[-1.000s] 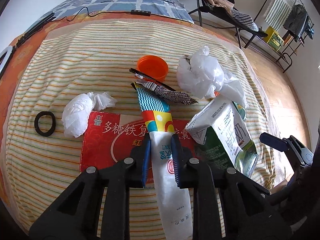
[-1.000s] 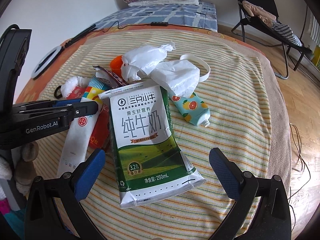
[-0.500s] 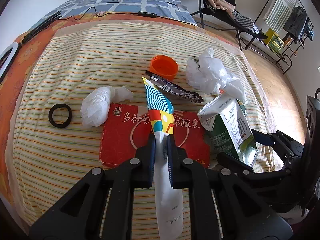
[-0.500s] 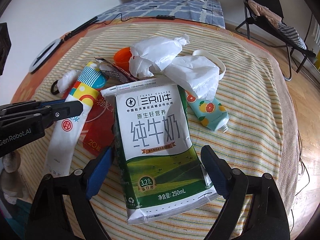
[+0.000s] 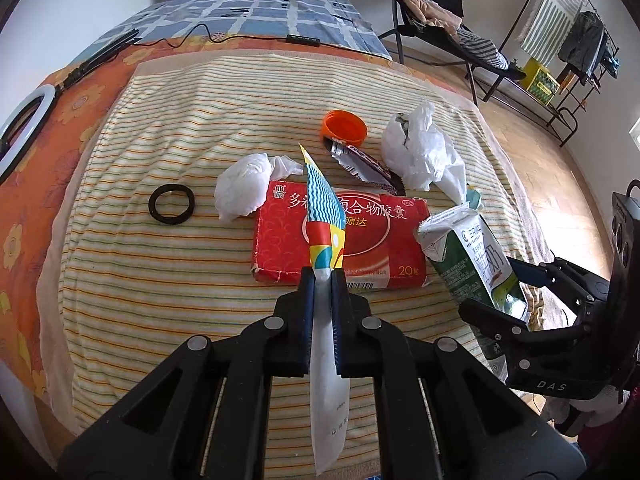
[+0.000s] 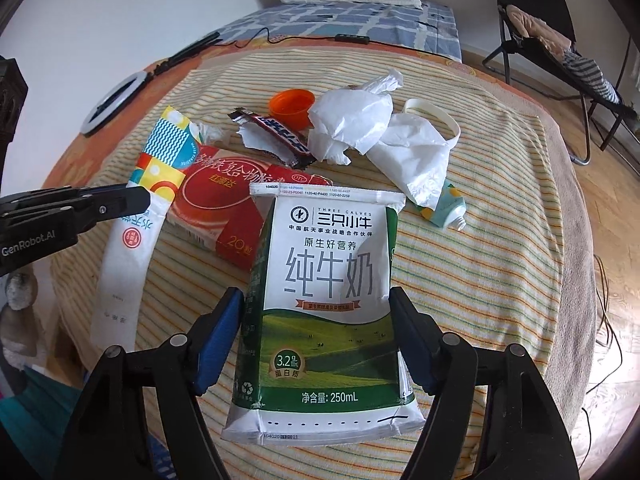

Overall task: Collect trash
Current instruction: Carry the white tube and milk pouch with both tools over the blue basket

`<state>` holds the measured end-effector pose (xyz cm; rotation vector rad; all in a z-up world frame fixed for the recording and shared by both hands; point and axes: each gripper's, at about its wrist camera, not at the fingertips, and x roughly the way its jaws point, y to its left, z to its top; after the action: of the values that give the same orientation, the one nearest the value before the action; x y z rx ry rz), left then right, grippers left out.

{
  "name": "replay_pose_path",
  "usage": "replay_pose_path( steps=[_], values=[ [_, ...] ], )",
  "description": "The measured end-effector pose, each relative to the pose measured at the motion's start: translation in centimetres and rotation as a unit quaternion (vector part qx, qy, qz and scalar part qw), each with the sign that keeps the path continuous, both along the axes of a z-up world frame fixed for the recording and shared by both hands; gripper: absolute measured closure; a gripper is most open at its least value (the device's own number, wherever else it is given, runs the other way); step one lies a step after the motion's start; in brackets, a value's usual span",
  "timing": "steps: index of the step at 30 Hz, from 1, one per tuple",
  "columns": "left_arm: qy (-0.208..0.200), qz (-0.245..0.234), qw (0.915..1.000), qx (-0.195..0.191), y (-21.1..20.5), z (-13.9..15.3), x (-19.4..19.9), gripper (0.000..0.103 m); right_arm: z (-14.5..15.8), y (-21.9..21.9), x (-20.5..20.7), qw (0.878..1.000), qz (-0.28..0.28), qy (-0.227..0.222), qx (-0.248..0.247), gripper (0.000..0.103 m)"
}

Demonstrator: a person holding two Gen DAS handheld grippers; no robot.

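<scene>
- Left gripper point(image 5: 320, 280): jaws fully closed on the long paper sachet point(image 5: 325, 216), pinched near its middle, printed end pointing forward over the red medicine box point(image 5: 372, 240), white tail hanging back toward the camera.
- Right gripper point(image 6: 318, 320): pads pressed against both sides of the milk carton point(image 6: 324, 300), partly closed, carton appears raised off the striped cloth point(image 6: 480, 280).
- Step: pick phase, looks like both pieces are secured, neither dropped off yet.
- Left on the cloth: crumpled plastic bags point(image 6: 380, 136), candy wrapper point(image 6: 276, 128), orange cap point(image 5: 345, 127), tissue wad point(image 5: 246, 184), black ring point(image 5: 171, 204), small tube point(image 6: 446, 208).
- Next, my read: carry both to a bin. None in view, so location unknown. Sachet is floppy, carton soft; keep the squeeze steady.
</scene>
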<state>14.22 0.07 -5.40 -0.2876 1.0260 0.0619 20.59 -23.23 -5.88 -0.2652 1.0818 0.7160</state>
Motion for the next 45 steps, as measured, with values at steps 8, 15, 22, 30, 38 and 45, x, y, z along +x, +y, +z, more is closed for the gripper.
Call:
replay_pose_path(
  steps=[8, 15, 22, 30, 38, 45],
  values=[
    [-0.026, -0.008, 0.9996, 0.002, 0.6, 2.3, -2.8, 0.097, 2.6, -0.5, -2.9, 0.999, 0.009, -0.017, 0.026, 0.030],
    [-0.044, -0.025, 0.9987, 0.006, 0.3, 3.7, -6.9, 0.097, 4.6, -0.4, -6.4, 0.998, 0.028, -0.026, 0.042, 0.030],
    [-0.046, -0.039, 0.9982, 0.000, -0.4, 3.1, -11.7, 0.097, 5.0, -1.0, -10.4, 0.997, 0.038, -0.003, 0.062, 0.030],
    [-0.050, -0.037, 0.9980, -0.007, -1.0, 2.1, -15.9, 0.097, 4.2, -1.2, -15.7, 0.995, 0.068, 0.014, 0.069, 0.030],
    [-0.036, -0.034, 0.9987, -0.008, -1.2, -0.1, -18.8, 0.097, 1.8, -1.0, -19.9, 0.992, 0.105, 0.035, 0.052, 0.030],
    [-0.031, -0.035, 0.9989, 0.004, -1.3, -1.1, -20.0, 0.097, -0.4, -0.4, -22.0, 0.989, 0.133, 0.050, 0.032, 0.030]
  ],
)
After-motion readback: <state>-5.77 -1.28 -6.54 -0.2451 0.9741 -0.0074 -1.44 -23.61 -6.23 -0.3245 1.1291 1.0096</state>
